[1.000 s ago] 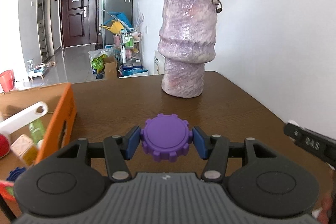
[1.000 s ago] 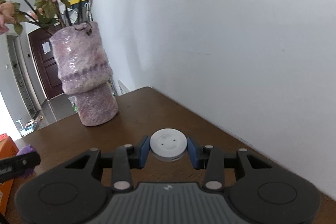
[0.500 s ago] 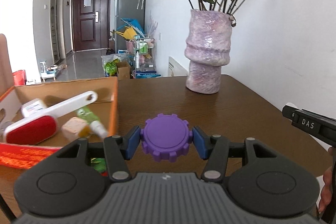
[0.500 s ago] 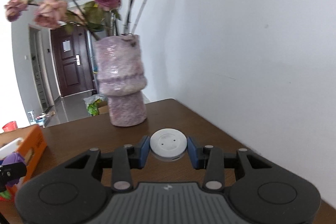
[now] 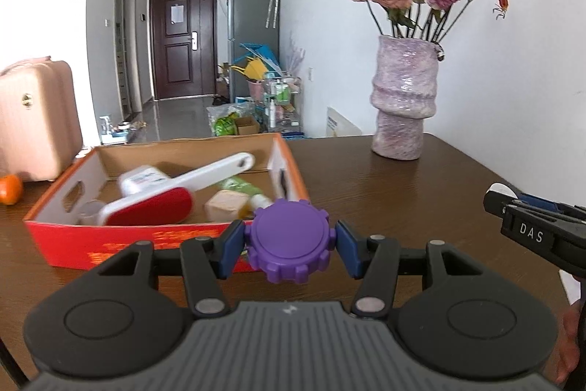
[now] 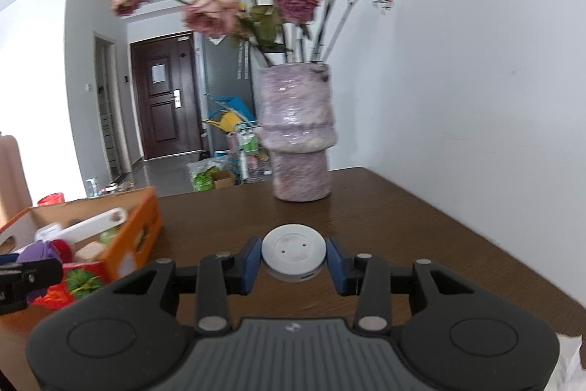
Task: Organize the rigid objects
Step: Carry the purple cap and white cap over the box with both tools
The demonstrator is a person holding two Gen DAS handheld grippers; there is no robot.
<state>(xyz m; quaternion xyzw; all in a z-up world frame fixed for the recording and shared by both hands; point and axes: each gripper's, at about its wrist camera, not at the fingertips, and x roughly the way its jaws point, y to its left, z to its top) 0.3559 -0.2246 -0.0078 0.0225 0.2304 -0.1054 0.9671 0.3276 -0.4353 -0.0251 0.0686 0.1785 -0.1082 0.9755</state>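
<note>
My left gripper (image 5: 289, 242) is shut on a purple gear-shaped disc (image 5: 290, 239), held above the near right corner of an orange cardboard box (image 5: 121, 244). The box holds a red and white lint brush (image 5: 172, 193), a white container (image 5: 143, 180), a beige block (image 5: 225, 204) and a green tube (image 5: 240, 186). My right gripper (image 6: 293, 257) is shut on a white round puck (image 6: 293, 253), held over the brown table (image 6: 384, 218), right of the box (image 6: 139, 226). The right gripper's tip shows at the left wrist view's right edge (image 5: 527, 226).
A purple vase with dried roses (image 5: 404, 105) stands at the table's back by the white wall; it also shows in the right wrist view (image 6: 298, 138). A pink suitcase (image 5: 34, 120) and an orange fruit (image 5: 10, 188) are at the far left. A hallway lies beyond.
Both grippers have pulled back from the vase and swung left toward the box, each still holding its object. The box has come fully into the left wrist view.
</note>
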